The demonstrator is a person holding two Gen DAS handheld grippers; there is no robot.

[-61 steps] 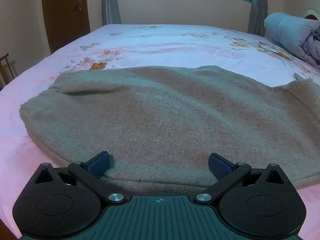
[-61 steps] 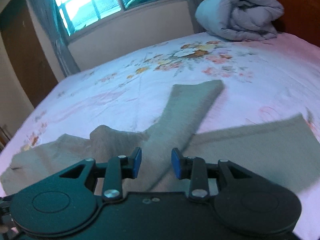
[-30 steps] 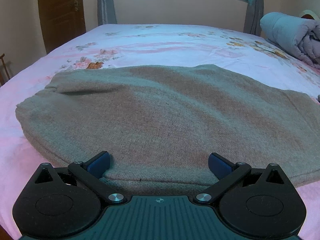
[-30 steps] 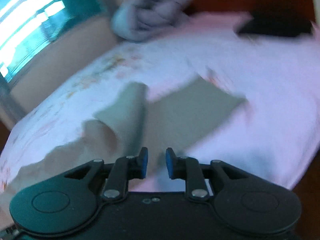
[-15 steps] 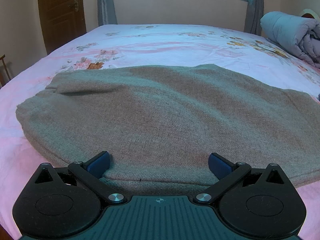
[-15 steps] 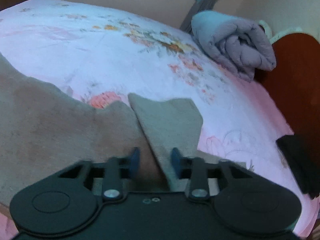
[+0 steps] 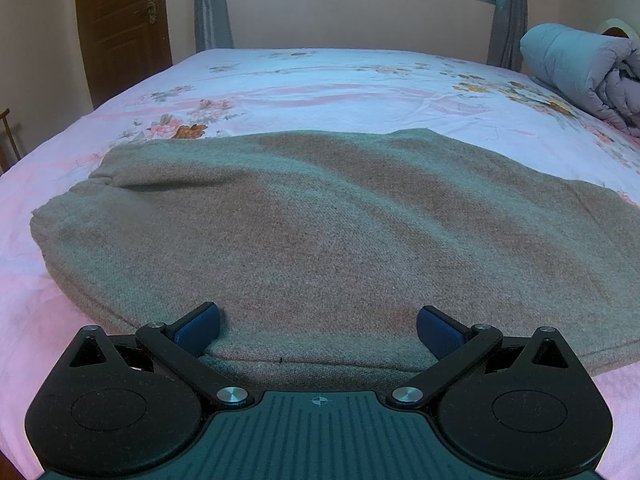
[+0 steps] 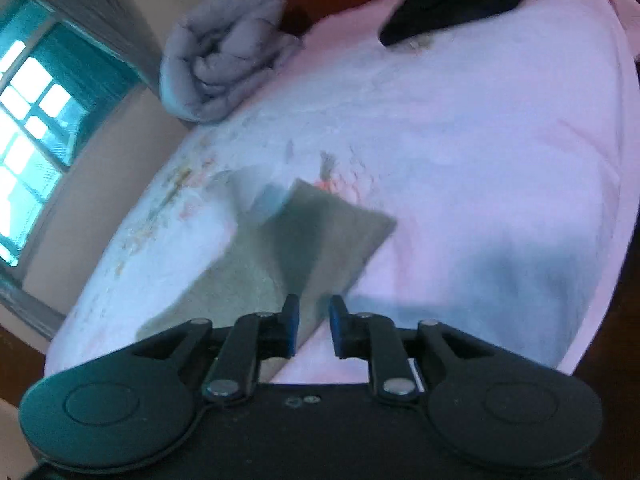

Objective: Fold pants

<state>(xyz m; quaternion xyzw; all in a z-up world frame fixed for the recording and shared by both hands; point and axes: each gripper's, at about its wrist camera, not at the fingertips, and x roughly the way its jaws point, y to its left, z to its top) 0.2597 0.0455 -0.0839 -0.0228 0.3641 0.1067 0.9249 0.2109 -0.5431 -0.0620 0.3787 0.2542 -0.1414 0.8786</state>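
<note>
Pants [image 7: 320, 232] of grey-brown knit lie flat on the floral bedsheet [image 7: 340, 92], filling the centre of the left wrist frame. Left gripper [image 7: 318, 326]: jaws spread wide at lower centre, the near fabric edge lying between the blue pads [image 7: 198, 324], no clamping. Right gripper [image 8: 314, 326]: jaws narrow and opening, nothing gripped; a leg end [image 8: 320, 240] lies just above and left of the fingertips, frame blurred. Rolled quilt [image 8: 224, 60] at upper left.

pants [image 7: 320, 232]: grey-brown | bedsheet [image 7: 320, 92]: pink-white, floral | rolled quilt [image 7: 580, 64]: grey | door [image 7: 120, 28]: brown
</note>
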